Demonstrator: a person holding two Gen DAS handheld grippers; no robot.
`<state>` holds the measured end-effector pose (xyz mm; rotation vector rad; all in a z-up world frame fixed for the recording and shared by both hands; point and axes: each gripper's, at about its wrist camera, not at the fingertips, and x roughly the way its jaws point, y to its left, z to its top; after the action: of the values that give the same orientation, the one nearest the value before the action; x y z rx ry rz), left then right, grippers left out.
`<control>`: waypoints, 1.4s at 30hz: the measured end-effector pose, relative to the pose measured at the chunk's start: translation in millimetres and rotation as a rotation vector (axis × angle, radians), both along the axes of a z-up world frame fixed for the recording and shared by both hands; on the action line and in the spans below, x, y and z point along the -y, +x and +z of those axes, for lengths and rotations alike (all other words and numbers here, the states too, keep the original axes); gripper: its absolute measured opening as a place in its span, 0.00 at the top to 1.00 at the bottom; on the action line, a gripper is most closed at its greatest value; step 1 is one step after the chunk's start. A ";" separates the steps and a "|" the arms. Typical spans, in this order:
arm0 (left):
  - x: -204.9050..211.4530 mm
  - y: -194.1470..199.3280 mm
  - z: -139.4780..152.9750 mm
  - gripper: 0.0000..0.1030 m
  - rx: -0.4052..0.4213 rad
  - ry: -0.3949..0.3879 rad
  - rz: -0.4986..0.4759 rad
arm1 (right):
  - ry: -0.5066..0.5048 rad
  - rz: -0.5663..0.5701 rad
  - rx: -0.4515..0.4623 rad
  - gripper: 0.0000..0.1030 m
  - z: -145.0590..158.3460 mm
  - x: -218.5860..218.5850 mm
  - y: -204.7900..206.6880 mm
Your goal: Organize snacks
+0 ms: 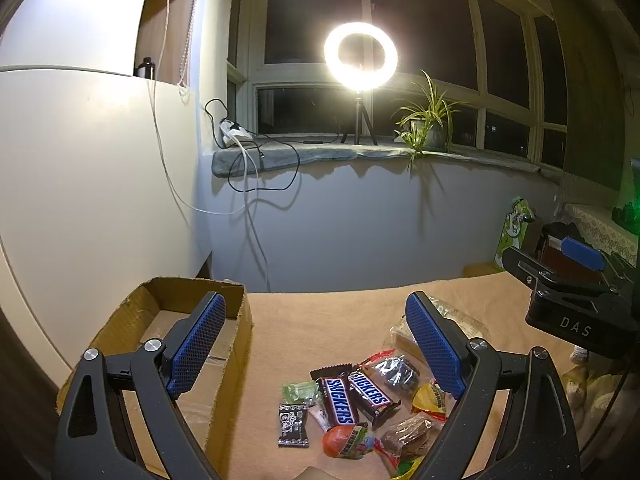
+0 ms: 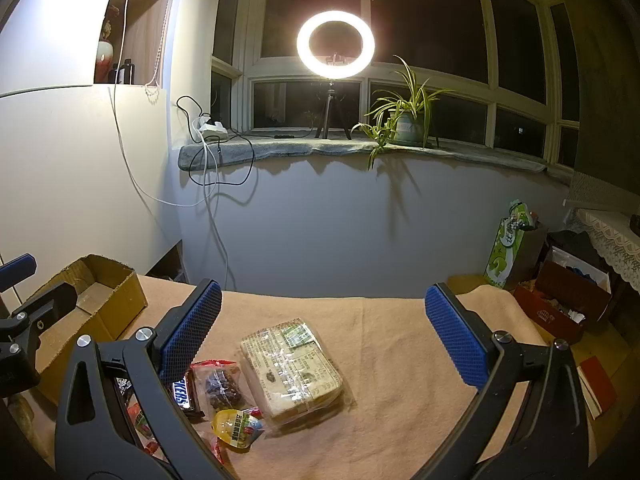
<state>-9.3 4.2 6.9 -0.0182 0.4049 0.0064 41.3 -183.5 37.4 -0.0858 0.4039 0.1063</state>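
1. Heaped loosely on the tan cloth of the table [image 2: 400,344]: two Snickers bars [image 1: 352,398] side by side, a black-and-white candy packet [image 1: 294,425] to their left, a clear pouch of dark dried fruit [image 2: 222,388], a yellow jelly cup [image 2: 236,426], an orange-topped jelly cup [image 1: 346,440], and, just beyond, a large flat cellophane-wrapped cake pack [image 2: 292,368].
2. Probably light, all of it; wrappers glossy and likely slippery against the pads, so best pinched across the narrow width, not by the crimped ends.
3. Snickers bars fairly stiff: mid-length grip across the short side, judged safest.
4. Dried-fruit pouch soft and crinkly; likely to deform, so gentle closing advised.
5. Jelly cups rounded and firm-walled but prone to roll or squirt out; better taken across the rim than the dome.
6. Cake pack broad and soft inside loose film; probably crushable, so held at one long edge with light pressure.
7. Left hand-held gripper [image 1: 316,344] spread wide, nothing between the pads, poised above the pile and beside the cardboard box [image 1: 176,320].
8. Right hand-held gripper [image 2: 324,336] likewise spread wide and unloaded, framing the cake pack.
9. Cardboard box open-topped at the table's left edge, apparently bare inside; likely the destination.
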 end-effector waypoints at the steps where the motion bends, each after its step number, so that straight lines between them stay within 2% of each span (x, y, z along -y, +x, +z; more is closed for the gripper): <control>1: -0.5 0.1 1.0 0.11 -0.002 0.000 0.000 | 0.000 0.000 -0.001 0.00 -0.1 0.1 0.0; 42: 3.6 0.5 -5.0 0.11 0.006 0.008 -0.028 | -0.003 0.001 -0.004 0.00 -4.2 0.5 -1.7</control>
<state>-8.8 0.6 2.0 -0.0049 0.3989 -0.0201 39.7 -184.0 33.2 -0.0887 0.4082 0.1064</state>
